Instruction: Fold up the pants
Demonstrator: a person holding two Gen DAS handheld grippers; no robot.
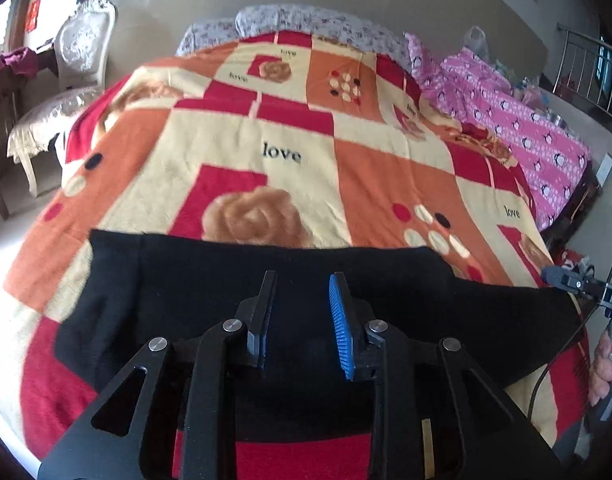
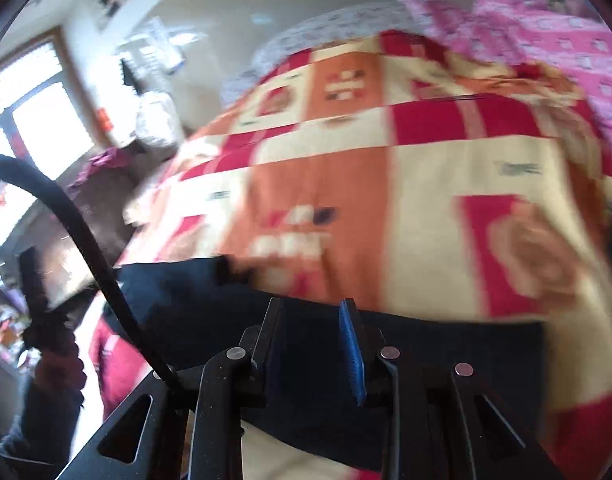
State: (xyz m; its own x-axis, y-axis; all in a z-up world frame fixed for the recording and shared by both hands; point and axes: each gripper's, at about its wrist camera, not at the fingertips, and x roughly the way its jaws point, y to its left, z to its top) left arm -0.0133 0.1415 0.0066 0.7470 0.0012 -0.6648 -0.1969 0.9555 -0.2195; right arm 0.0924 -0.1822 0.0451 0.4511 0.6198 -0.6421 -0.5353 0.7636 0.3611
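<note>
Black pants [image 1: 265, 280] lie flat across the near part of a bed covered by a red, orange and cream blanket [image 1: 289, 128]. My left gripper [image 1: 301, 280] is open and empty, its fingers hovering over the middle of the pants. The right gripper shows at the far right of the left wrist view [image 1: 578, 280], by the pants' right end. In the blurred right wrist view my right gripper [image 2: 312, 308] is open above the pants [image 2: 426, 344], nothing between its fingers.
A pink penguin-print quilt [image 1: 526, 120] lies along the bed's right side. A floral pillow [image 1: 306, 20] is at the head. A white chair [image 1: 77, 56] stands left of the bed. A metal railing [image 1: 586, 68] is at far right. A black cable [image 2: 77, 232] crosses the right wrist view.
</note>
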